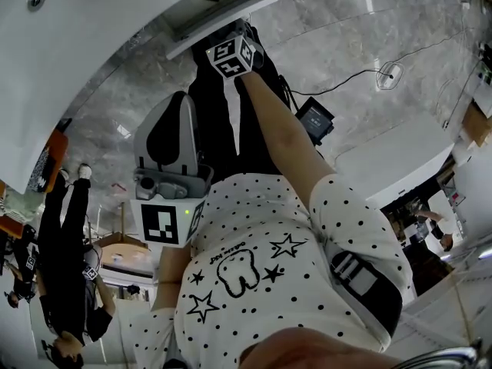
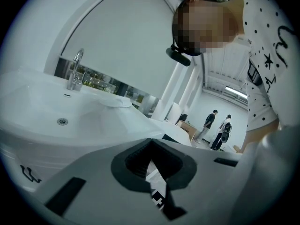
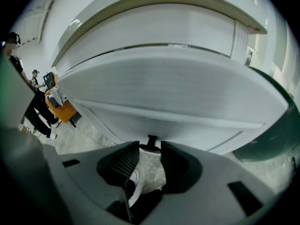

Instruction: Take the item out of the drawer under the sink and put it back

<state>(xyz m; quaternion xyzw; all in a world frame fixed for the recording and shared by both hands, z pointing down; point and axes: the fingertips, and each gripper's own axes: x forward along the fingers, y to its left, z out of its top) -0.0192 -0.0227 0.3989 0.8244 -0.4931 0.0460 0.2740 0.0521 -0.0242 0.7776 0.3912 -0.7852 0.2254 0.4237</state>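
Left to right: the left tongs (image 2: 150, 142), pressed together at the tips and pinching nothing, are held close to the person's body, the farther pair from the drawer front (image 3: 164, 93). They look across the sink (image 2: 51, 102) and its faucet (image 2: 75, 70), which sit above that front. The right tongs (image 3: 149, 146) are spread and empty, angled down at the drawer front. Its small dark knob (image 3: 152, 139) lies straight ahead, just beyond and between the tips, so the right hand is the nearer. The front's long axis runs side to side across the tongs' line. The item shows in no view and presumably lies behind the drawer front. The front is glossy, white and curved. Grey marbled floor (image 1: 346, 44) spreads below it, and bystanders (image 2: 220, 125) stand well away from it.
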